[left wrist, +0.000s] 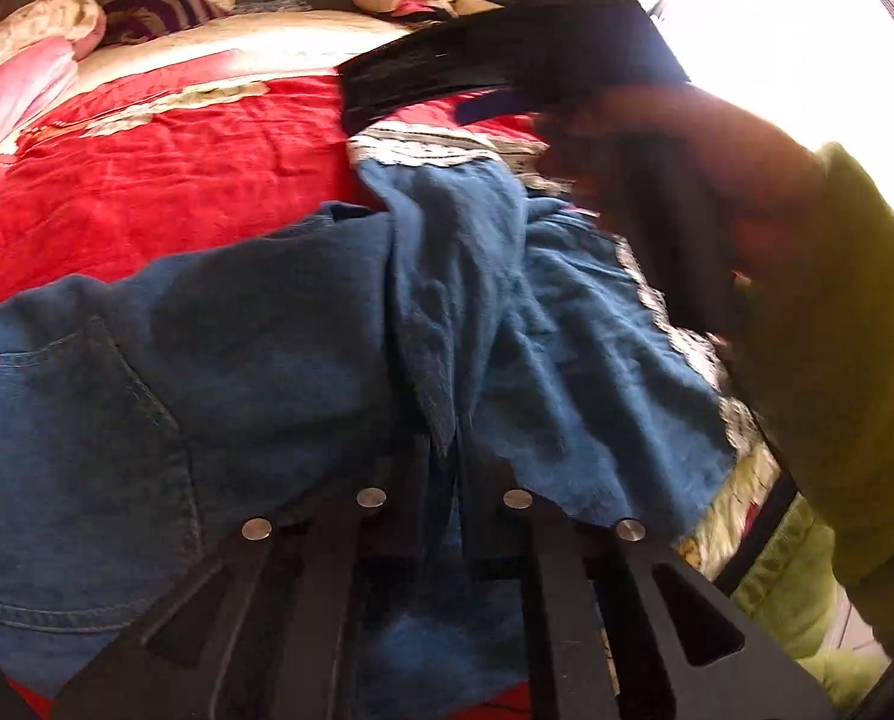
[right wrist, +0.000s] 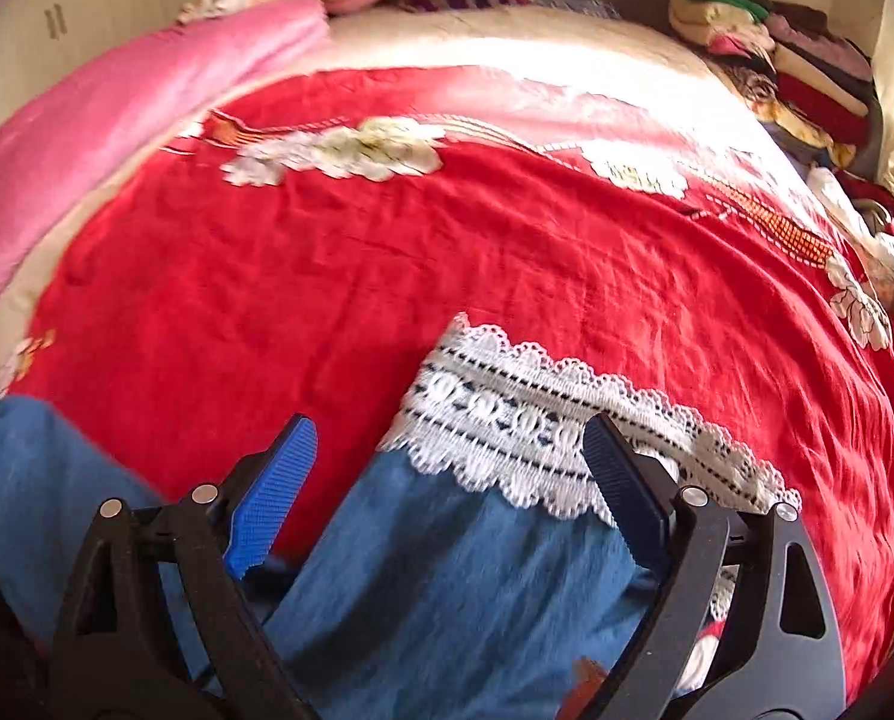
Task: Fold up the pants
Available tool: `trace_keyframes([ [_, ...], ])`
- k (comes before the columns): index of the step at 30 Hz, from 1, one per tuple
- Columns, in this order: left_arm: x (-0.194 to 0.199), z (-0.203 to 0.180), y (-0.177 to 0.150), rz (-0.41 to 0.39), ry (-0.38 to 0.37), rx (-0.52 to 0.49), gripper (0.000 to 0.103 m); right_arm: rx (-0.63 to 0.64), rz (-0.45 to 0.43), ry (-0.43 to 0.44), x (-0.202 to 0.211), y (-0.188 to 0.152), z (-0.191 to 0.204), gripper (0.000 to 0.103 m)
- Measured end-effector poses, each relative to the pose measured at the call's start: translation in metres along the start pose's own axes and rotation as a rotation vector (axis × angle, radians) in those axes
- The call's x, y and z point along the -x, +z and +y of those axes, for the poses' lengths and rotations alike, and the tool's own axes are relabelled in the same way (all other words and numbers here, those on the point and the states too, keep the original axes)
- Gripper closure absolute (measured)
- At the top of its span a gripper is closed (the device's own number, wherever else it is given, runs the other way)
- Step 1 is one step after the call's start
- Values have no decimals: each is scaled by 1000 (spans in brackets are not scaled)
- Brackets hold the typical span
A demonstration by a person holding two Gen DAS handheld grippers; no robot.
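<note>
on the red bedspread (right wrist: pixel 387 276) lie the blue denim pants (left wrist: pixel 255 324), lace hem (right wrist: pixel 543 420) spread flat. left gripper (left wrist: pixel 444 480) pinches a bunched fold of the denim. right gripper (right wrist: pixel 447 480) hovers spread wide above the hem, grasping nothing.

Lace-hemmed blue denim pants (left wrist: pixel 303 324), bunched

A bed (right wrist: pixel 387 30) fills the frame, covered by a red bedspread (right wrist: pixel 447 252) with white flower prints. Blue denim pants (right wrist: pixel 447 576) with a white lace hem (right wrist: pixel 543 426) lie on it at lower centre. A pink blanket (right wrist: pixel 117 120) lies along the upper left. Folded clothes (right wrist: pixel 777 60) are stacked at the upper right.
</note>
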State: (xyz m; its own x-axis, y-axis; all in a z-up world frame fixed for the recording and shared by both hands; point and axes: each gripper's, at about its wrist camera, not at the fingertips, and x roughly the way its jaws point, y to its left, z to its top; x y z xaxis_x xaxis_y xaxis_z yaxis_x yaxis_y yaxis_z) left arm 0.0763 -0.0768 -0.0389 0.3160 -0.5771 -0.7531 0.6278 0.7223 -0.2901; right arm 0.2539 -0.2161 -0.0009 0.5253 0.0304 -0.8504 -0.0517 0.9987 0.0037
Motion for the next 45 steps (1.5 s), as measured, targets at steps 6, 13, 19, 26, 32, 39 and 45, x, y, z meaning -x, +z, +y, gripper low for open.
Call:
trace_keyframes([
  [6,-1,-16,-10,9,-6,-86,98,-21,79,-56,-44,15,-4,32],
  [13,9,-7,-9,-19,-2,-89,98,-56,24,59,-20,11,-30,98],
  [19,12,-10,-9,-43,18,-109,97,-103,-82,124,54,-18,-67,98],
  [26,4,-4,-6,-38,60,-125,98,-175,-164,182,121,-75,-94,98],
  [32,28,-6,-8,-67,66,-175,99,-261,-216,206,168,-141,-109,98],
  [39,57,-6,-22,-80,39,-204,99,-364,-140,262,173,-218,-110,98],
  [45,47,-20,-41,-20,40,-259,99,-435,-42,260,147,-255,-108,95],
])
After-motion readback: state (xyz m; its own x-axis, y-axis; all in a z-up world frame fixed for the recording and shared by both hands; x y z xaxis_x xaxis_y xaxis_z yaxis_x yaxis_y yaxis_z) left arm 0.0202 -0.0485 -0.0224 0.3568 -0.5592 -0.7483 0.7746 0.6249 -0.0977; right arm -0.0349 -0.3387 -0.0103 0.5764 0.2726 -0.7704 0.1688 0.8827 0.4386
